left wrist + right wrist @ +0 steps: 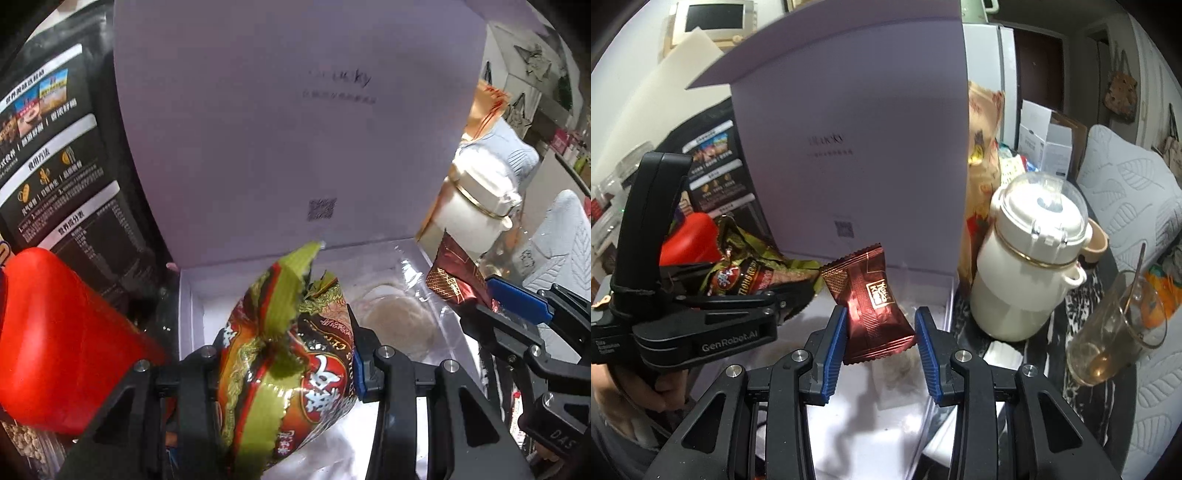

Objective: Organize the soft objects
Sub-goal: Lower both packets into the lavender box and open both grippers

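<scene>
My left gripper (284, 373) is shut on a green and red snack packet (291, 354) and holds it over the open white box (192, 295). The packet and left gripper also show at the left of the right wrist view (746, 277). My right gripper (881, 332) has its jaws spread around a small dark red candy packet (868, 295) that sits between the blue pads (834, 343), touching the left one, above the box's right side. That packet shows in the left wrist view (454, 280) too. The box lid (857, 140) stands upright behind.
A white lidded jar (1030, 262) stands right of the box, with a glass cup holding a spoon (1115, 332) beside it. A red container (62, 343) and a black printed bag (62, 158) stand left. A clear bag of pale stuff (399, 317) lies inside the box.
</scene>
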The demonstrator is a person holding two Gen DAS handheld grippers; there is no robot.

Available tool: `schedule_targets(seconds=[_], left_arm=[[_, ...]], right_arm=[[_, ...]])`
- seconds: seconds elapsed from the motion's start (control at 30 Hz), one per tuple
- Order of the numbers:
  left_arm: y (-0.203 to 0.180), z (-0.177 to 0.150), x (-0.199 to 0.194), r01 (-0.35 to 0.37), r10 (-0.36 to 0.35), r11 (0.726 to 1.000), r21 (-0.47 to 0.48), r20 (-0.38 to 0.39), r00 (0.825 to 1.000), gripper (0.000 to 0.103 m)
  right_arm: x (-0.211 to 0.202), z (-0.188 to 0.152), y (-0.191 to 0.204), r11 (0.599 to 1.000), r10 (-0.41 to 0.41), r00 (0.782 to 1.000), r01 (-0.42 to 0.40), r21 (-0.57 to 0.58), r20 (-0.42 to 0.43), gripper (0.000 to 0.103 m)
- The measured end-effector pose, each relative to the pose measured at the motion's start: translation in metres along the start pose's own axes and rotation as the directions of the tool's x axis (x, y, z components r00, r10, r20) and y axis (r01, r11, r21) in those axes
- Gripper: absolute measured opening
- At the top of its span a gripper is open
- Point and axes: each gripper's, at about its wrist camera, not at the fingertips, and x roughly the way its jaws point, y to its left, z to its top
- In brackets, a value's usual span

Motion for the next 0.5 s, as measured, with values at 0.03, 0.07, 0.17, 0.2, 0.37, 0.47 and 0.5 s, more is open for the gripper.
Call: schedule_targets(seconds=[0.03,0.07,0.17,0.2,0.37,0.47,0.5], left_arm=[[-0.002,0.0,0.002,-0.003,0.003,1.0,0.001,-0.004,1.0,0.043],[-0.002,0.0,0.005,-0.006,0.006,1.0,0.004,-0.012,1.0,0.043],[-0.006,0.001,0.017,-0.022,0.022,1.0,0.006,-0.052,0.998,0.043],[-0.006,0.001,0.022,-0.028,0.028,1.0,0.006,-0.071,0.997,0.043],[-0.006,0.004,0.039,-0.035,0.034,0.999,-0.007,-0.137,0.99,0.043],[-0.003,0.003,0.046,-0.076,0.074,0.997,-0.007,-0.162,0.984,0.044],[-0.005,0.004,0.048,-0.091,0.089,0.996,-0.003,-0.165,0.982,0.044]], right_arm=[[0.003,0.0,-0.001,1.0,-0.001,1.0,0.001,0.003,-0.008,0.037],[0.006,-0.001,-0.002,1.0,-0.002,1.0,0.003,0.005,-0.016,0.037],[0.016,-0.002,-0.001,1.0,-0.02,0.999,0.02,0.0,-0.04,0.037],[0.02,-0.003,-0.001,1.0,-0.028,0.998,0.028,-0.003,-0.05,0.037],[0.033,-0.007,-0.003,0.999,-0.035,0.995,0.036,0.006,-0.088,0.039],[0.037,-0.008,-0.005,0.999,-0.038,0.994,0.04,0.013,-0.104,0.04],[0.037,-0.008,-0.006,0.999,-0.041,0.993,0.043,0.015,-0.109,0.041]])
